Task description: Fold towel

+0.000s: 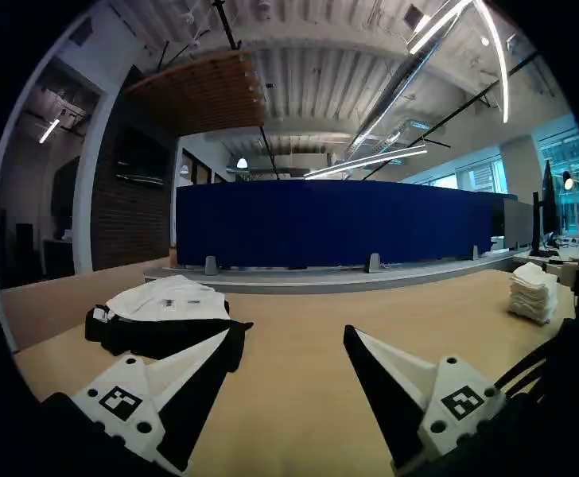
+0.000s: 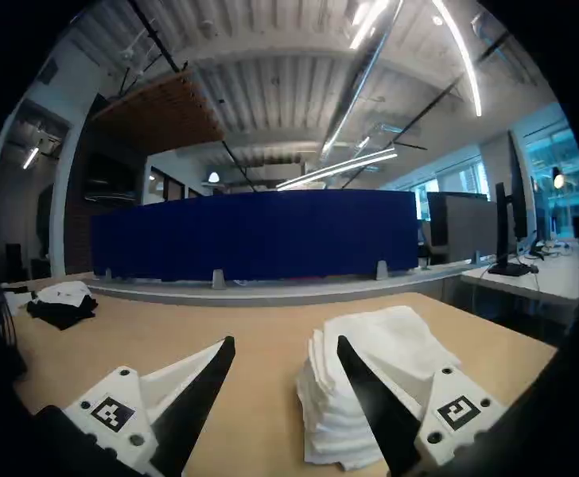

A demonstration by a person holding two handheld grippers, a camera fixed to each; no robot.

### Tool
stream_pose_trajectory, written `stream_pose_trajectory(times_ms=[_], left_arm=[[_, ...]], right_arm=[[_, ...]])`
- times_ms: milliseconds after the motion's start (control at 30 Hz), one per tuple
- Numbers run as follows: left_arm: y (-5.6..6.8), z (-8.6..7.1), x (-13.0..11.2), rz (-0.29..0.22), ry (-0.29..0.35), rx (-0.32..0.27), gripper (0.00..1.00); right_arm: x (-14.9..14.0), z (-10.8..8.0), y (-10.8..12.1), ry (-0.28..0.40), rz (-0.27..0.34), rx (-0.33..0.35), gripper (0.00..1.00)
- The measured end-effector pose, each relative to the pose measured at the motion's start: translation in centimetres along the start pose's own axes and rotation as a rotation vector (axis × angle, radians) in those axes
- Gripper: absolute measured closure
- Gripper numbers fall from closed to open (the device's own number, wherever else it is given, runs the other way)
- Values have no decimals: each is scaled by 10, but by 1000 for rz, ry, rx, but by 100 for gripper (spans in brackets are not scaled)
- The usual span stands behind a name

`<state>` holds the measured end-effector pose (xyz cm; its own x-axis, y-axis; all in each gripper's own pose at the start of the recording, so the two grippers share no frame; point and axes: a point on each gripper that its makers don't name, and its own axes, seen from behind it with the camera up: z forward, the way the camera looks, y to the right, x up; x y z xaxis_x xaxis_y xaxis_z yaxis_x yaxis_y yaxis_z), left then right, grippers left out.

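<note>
Plainly, both tools stand wide apart and empty: neither the left gripper (image 1: 287, 330) nor the right gripper (image 2: 285, 339) holds anything. The stack (image 2: 393, 338) of white towels sits on the table (image 2: 266, 318) just ahead of the right gripper, partly behind its right finger (image 2: 373, 413); I cannot tell whether they touch. From the left gripper the stack (image 1: 533, 292) lies far ahead to the right. The cloth looks light, soft and limp, so it should sag when lifted. Pinch the top layer thinly at a near corner.

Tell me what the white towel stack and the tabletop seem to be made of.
Towel stack: soft cloth, likely cotton terry, with a matte finish; its folded layers sag and have soft, rounded edges. Tabletop: pale wood or wood-look laminate, smooth with a faint sheen; the views leave open which of the two it is.
</note>
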<state>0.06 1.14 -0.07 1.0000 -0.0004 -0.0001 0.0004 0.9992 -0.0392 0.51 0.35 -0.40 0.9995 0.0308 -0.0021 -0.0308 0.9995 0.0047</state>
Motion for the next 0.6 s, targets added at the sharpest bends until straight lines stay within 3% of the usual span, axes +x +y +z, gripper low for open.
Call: stream_pose_trajectory(times_ms=[200, 600], left_arm=[[0, 0, 0, 0, 0, 0, 2], [1, 0, 0, 0, 0, 0, 2]], right_arm=[[-5, 1, -2, -3, -31, -10, 0], [-5, 1, -3, -3, -31, -5, 0]])
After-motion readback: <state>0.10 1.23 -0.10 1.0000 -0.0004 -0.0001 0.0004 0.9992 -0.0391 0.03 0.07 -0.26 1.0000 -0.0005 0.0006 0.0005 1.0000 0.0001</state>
